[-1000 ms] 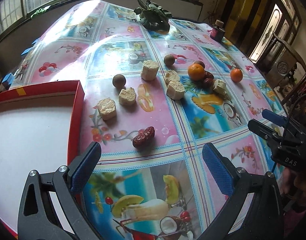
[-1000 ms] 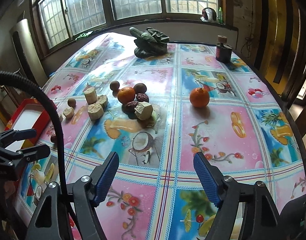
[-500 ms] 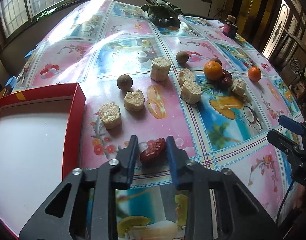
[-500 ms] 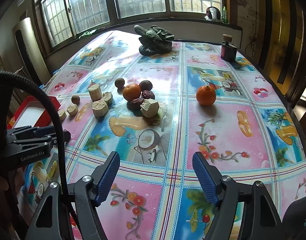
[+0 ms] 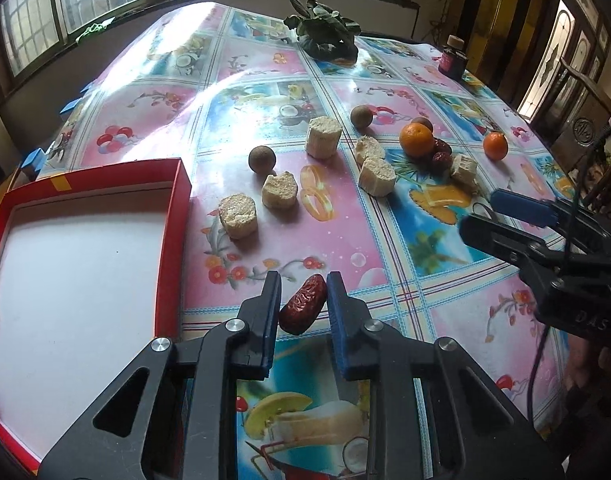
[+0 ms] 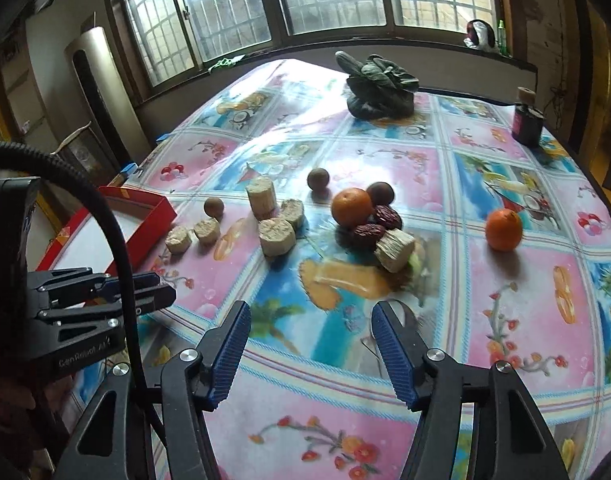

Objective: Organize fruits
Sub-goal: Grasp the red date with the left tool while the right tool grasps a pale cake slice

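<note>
My left gripper (image 5: 303, 300) is shut on a red date (image 5: 303, 305), held just above the tablecloth beside the red tray (image 5: 173, 216), which is white inside and empty. My right gripper (image 6: 311, 320) is open and empty over the table's near side. Beyond it lie two oranges (image 6: 350, 207) (image 6: 503, 229), two more red dates (image 6: 369, 232), brown round fruits (image 6: 318, 179) and several pale cut chunks (image 6: 276, 236). The left gripper also shows in the right wrist view (image 6: 145, 294), and the right gripper shows in the left wrist view (image 5: 489, 216).
A bunch of dark leafy greens (image 6: 379, 88) lies at the far end. A dark jar (image 6: 526, 120) stands at the far right edge. A black cable (image 6: 117, 240) arcs at the left. Windows and wooden furniture surround the table.
My left gripper moved forward and closed on the red date, then lifted it slightly. My right gripper edged forward toward the fruit, still open.
</note>
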